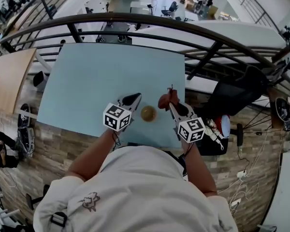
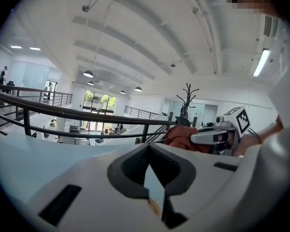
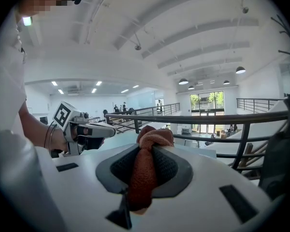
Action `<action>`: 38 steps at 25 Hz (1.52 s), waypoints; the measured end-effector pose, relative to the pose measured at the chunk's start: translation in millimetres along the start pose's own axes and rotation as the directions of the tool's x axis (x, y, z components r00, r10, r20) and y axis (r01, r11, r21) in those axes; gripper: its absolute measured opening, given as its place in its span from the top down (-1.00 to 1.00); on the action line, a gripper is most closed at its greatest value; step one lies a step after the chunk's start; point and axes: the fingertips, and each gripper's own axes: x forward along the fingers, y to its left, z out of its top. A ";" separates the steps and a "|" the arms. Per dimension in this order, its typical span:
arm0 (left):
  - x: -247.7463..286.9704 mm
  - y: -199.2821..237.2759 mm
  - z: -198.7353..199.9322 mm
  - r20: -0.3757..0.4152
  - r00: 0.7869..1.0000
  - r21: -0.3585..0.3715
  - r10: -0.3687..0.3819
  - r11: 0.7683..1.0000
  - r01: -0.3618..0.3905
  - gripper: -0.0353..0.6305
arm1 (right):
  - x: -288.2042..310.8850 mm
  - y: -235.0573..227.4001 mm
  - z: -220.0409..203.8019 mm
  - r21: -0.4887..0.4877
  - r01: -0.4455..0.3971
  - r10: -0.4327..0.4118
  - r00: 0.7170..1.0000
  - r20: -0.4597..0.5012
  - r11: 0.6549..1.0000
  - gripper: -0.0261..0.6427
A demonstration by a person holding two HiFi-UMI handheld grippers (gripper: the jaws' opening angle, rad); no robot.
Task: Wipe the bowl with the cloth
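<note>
A small tan bowl [image 1: 148,113] sits on the light blue table [image 1: 96,76] near its front edge, between my two grippers. My left gripper [image 1: 135,99] is held above the table just left of the bowl, its jaws shut with nothing between them [image 2: 150,153]. Just right of the bowl, my right gripper [image 1: 170,101] is shut on a bunched red-brown cloth [image 1: 164,100]. In the right gripper view the cloth [image 3: 145,170] fills the gap between the jaws and bulges past the tips. Both grippers are raised and point roughly level, apart from the bowl.
A dark metal railing [image 1: 135,21] curves along the table's far side, with a lower floor beyond it. A black chair [image 1: 237,93] and cables lie to the right. A wooden tabletop [image 1: 9,76] stands at the left.
</note>
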 end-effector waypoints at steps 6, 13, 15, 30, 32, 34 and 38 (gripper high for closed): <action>-15.4 -67.0 -19.0 0.008 0.999 -0.040 0.052 0.998 -0.052 0.86 | -55.0 15.7 -5.8 -0.034 -0.092 0.092 0.996 0.018 0.995 0.71; -44.6 -160.4 -46.7 0.046 0.988 -0.042 0.151 0.988 -0.149 0.86 | -143.8 35.0 -43.2 -0.081 -0.176 0.177 0.984 0.010 0.981 0.71; -50.1 -182.5 -53.9 0.034 0.986 -0.051 0.162 0.986 -0.161 0.86 | -161.6 34.3 -58.4 -0.079 -0.190 0.190 0.982 -0.002 0.979 0.71; -157.9 -223.1 -62.7 0.029 0.993 0.034 0.114 0.993 -0.115 0.86 | -212.9 116.1 -62.8 -0.071 -0.130 0.134 0.990 0.049 0.989 0.71; -174.9 -222.4 -64.6 0.029 0.996 0.044 0.088 0.995 -0.089 0.85 | -214.6 132.6 -62.2 -0.068 -0.107 0.111 0.992 0.052 0.992 0.71; -191.4 -216.8 -68.0 0.029 0.997 0.045 0.067 0.997 -0.068 0.86 | -213.4 148.9 -61.7 -0.064 -0.083 0.087 0.995 0.057 0.994 0.71; -222.9 -204.9 -76.0 0.029 0.999 0.042 0.022 0.999 -0.023 0.86 | -210.2 185.1 -62.9 -0.054 -0.041 0.045 0.996 0.072 0.998 0.71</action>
